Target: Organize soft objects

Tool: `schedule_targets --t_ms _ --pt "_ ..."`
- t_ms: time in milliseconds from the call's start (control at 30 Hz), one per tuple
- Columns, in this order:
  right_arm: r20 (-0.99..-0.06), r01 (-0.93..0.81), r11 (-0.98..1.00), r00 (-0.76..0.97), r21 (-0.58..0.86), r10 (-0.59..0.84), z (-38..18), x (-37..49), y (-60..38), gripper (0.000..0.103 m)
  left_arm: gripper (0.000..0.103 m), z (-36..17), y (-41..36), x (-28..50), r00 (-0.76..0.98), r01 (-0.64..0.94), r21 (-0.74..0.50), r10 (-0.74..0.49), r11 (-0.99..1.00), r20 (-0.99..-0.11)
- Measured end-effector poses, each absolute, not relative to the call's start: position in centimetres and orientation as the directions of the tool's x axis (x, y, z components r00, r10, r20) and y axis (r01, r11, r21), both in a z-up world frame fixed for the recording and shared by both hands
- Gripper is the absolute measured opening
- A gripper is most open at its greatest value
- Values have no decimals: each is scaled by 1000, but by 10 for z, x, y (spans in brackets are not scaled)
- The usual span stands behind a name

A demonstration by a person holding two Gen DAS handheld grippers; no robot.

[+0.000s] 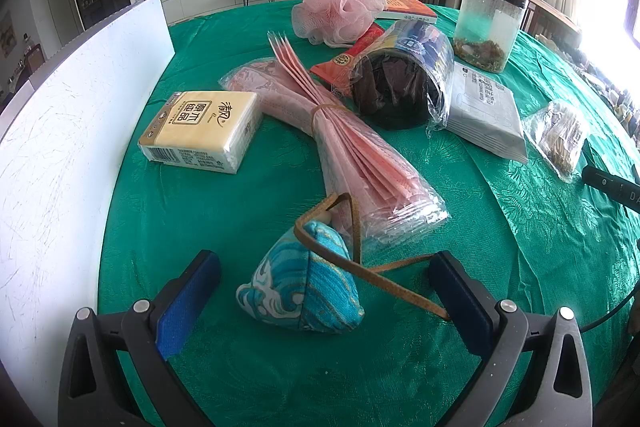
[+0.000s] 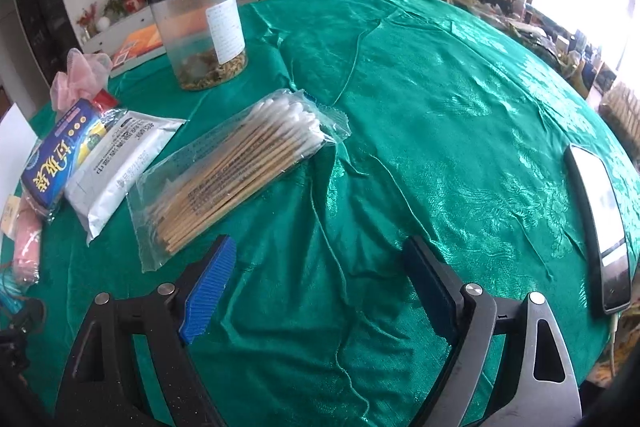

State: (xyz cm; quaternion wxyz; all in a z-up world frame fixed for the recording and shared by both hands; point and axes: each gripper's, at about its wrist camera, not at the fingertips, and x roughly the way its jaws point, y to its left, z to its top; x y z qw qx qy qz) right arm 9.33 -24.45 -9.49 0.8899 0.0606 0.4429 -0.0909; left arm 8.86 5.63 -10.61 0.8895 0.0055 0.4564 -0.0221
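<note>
A blue wave-patterned fabric pouch point(image 1: 298, 291) with a brown cord point(image 1: 360, 259) lies on the green tablecloth point(image 1: 256, 367), between the fingers of my left gripper point(image 1: 324, 287), which is open around it. Beyond it lie a pink bundle in clear wrap point(image 1: 360, 147), a yellow tissue pack point(image 1: 200, 129), a pink mesh bath pouf point(image 1: 340, 5), a dark roll in plastic point(image 1: 400, 83) and a white wipes pack point(image 1: 484, 111). My right gripper point(image 2: 316, 287) is open over bare cloth, with a bag of cotton swabs point(image 2: 240, 163) just ahead to its left.
A white board point(image 1: 80, 131) stands along the left side. A clear jar with a black lid point(image 2: 198, 27) and an orange book point(image 1: 404, 7) sit farther back. A phone point(image 2: 600, 227) lies at the right edge of the right wrist view.
</note>
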Motion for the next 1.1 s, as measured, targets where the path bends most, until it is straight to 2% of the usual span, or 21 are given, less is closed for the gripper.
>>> schedule_targets --t_ms 133,1100 --pt "-802 212 977 582 -12 -136 -97 93 -238 89 103 -106 56 89 582 44 -10 -34 999 -812" --pt "-801 212 977 584 -9 -134 -97 93 -237 89 103 -106 56 89 583 44 -10 -34 999 -812"
